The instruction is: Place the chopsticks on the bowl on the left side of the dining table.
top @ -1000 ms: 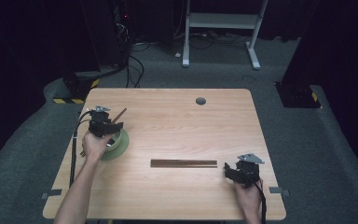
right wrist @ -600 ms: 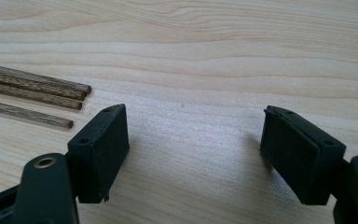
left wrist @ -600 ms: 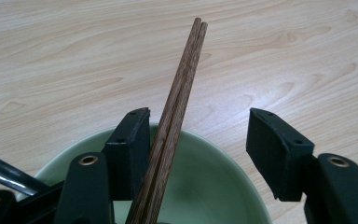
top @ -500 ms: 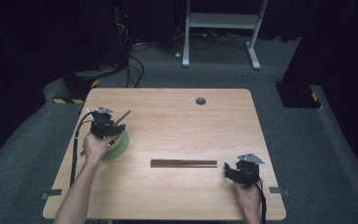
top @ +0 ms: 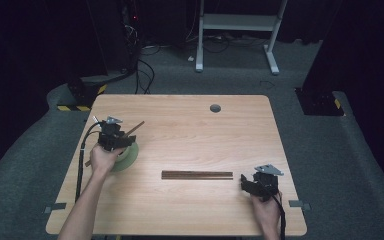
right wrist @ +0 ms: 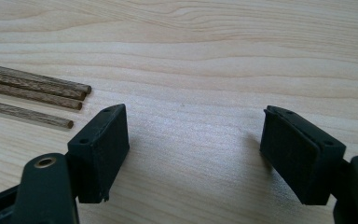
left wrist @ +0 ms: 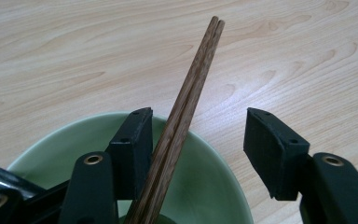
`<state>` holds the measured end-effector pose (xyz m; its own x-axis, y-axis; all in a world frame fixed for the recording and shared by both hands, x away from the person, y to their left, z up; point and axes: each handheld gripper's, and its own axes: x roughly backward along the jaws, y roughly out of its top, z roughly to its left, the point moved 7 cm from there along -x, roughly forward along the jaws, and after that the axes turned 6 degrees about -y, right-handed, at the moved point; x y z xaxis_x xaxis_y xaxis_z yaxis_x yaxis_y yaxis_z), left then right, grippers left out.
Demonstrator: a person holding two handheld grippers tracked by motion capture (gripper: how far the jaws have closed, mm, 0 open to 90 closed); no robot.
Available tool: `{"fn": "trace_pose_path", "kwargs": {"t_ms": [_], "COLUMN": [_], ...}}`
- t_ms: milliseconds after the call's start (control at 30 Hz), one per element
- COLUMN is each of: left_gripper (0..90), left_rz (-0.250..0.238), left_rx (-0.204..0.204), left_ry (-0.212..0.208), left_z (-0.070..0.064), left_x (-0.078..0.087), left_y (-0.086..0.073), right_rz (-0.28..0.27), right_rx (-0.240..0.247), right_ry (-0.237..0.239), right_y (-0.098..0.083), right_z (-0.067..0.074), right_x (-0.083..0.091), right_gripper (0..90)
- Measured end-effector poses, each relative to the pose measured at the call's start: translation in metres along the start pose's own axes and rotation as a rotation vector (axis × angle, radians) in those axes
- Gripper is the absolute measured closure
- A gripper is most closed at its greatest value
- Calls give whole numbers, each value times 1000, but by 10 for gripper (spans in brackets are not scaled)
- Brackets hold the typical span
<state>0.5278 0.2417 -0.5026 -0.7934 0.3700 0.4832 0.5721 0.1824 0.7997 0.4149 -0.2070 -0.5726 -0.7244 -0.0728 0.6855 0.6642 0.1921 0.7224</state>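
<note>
A pair of chopsticks [left wrist: 182,121] is being set in the green bowl [left wrist: 214,186] between the left gripper [left wrist: 198,140]'s part-open, unpressing jaws; the right gripper [right wrist: 193,140], jaws wide, must next collect the remaining chopsticks [right wrist: 32,95].

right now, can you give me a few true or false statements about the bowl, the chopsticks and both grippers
1. The left gripper is clamped shut on the chopsticks in the bowl. False: its jaws stand apart, one pad beside the sticks.
2. The green bowl sits on the table's left side. True.
3. More chopsticks lie flat in front of the right gripper. True.
4. The right gripper holds a chopstick. False: its jaws are open, with only bare table between them.
</note>
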Motion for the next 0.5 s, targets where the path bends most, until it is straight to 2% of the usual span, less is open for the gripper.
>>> {"fn": "trace_pose_path", "kwargs": {"t_ms": [167,233,300,500], "left_gripper": [429,429,430,431], "left_rz": [5,-3,15,21], "left_rx": [-10,0,-17,-36], "left_ry": [-7,-13,-13,-31], "left_z": [1,-1,-2,-8], "left_x": [4,5,7,8], "left_y": [-3,-4,-6,-8], "right_rz": [0,0,-1,0], "right_rx": [0,1,0,1], "right_ry": [0,0,0,0], "right_y": [0,0,0,0], "right_z": [0,0,0,0], "right_x": [0,0,0,0], "right_gripper": [231,231,231,231]}}
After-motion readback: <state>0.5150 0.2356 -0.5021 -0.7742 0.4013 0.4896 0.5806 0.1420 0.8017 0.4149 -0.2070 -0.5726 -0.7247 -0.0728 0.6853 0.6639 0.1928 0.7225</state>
